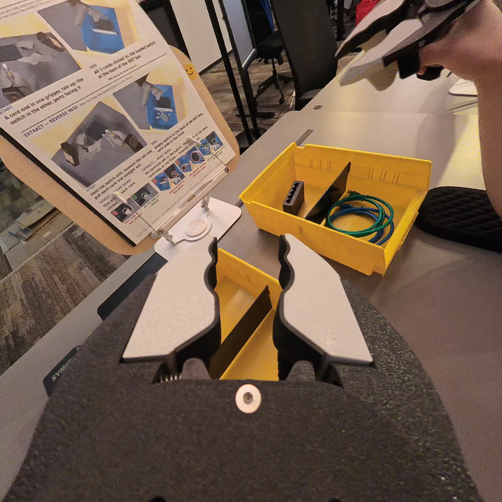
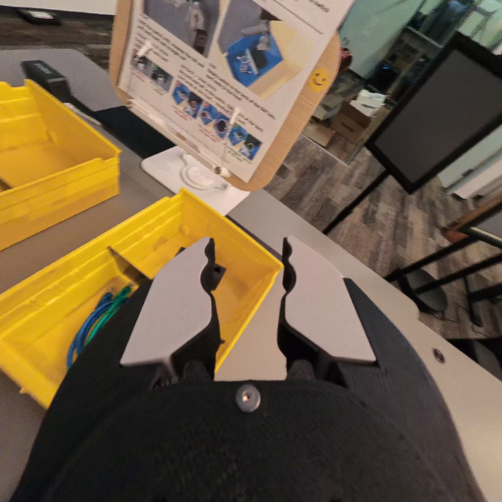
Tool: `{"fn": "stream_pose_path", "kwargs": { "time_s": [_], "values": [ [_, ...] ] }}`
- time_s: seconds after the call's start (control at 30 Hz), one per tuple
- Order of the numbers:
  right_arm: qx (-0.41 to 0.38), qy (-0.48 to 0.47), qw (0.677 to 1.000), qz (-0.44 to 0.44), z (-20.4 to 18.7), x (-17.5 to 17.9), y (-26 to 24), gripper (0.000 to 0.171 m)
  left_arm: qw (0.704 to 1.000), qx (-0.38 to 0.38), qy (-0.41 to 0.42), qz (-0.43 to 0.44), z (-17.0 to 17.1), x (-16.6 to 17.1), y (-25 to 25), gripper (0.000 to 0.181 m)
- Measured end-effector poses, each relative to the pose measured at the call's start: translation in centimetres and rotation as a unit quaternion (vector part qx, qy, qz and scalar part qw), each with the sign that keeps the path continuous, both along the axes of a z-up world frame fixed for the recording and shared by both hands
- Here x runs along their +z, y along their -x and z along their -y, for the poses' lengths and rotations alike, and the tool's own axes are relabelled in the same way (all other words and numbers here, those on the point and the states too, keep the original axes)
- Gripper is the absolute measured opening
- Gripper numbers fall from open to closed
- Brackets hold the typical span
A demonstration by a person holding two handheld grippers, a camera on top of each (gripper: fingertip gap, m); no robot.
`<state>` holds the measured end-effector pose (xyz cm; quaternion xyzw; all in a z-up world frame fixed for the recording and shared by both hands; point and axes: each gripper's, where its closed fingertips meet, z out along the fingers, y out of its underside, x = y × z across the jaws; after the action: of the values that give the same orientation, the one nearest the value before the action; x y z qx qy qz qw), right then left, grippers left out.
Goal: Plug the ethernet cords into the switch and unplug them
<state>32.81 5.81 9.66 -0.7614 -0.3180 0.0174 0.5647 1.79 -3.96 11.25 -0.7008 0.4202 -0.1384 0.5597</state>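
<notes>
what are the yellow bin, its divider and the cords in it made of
Yellow bin: looks like moulded hard plastic, semi-gloss, with ribs and slots formed in its walls. Divider: a thin black sheet, glossy enough to reflect; plastic probably, though I cannot be sure. Green cord and blue cord: flexible rubbery or vinyl jackets, lying in loose coils.

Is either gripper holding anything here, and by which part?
Nothing is held. The left gripper and right gripper are open and empty; the switch and cords lie in the bin.
</notes>
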Motion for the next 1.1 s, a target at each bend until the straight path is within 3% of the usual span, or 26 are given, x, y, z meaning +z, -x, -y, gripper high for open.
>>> {"fn": "stream_pose_path", "kwargs": {
  "time_s": [0.2,0.33,0.47,0.57,0.63,0.8,0.9,1.1],
  "values": [
    [0.099,0.120,0.987,0.050,2.4,-4.4,2.6,0.041,1.000,-0.005,0.025,-0.009,-0.9,-1.3,0.1,0.037],
    [0.114,0.169,0.968,0.150,2.6,-8.2,3.0,0.003,0.998,-0.008,0.040,-0.039,-1.4,-2.8,-0.1,0.028],
    [0.103,0.174,0.965,0.165,1.7,-9.0,3.4,0.001,0.996,0.008,0.065,-0.059,-2.5,-4.0,1.5,0.000],
    [0.090,0.175,0.968,0.158,1.1,-9.2,2.8,0.001,0.995,0.029,0.076,-0.052,-3.2,-4.0,3.3,0.000],
    [0.066,0.185,0.968,0.153,0.7,-9.6,1.6,0.004,0.992,0.052,0.092,-0.062,-3.6,-4.6,5.2,0.001],
    [-0.024,0.253,0.963,0.090,0.3,-11.0,-3.1,0.040,0.963,0.184,0.178,-0.082,-5.3,-7.4,12.8,0.027],
    [-0.063,0.309,0.948,0.048,0.5,-12.6,-4.9,0.055,0.937,0.220,0.263,-0.067,-5.5,-10.1,15.5,0.044],
    [-0.101,0.444,0.890,0.017,2.0,-17.2,-5.4,0.059,0.858,0.272,0.421,-0.109,-5.2,-16.8,18.7,0.051]
  ]
}}
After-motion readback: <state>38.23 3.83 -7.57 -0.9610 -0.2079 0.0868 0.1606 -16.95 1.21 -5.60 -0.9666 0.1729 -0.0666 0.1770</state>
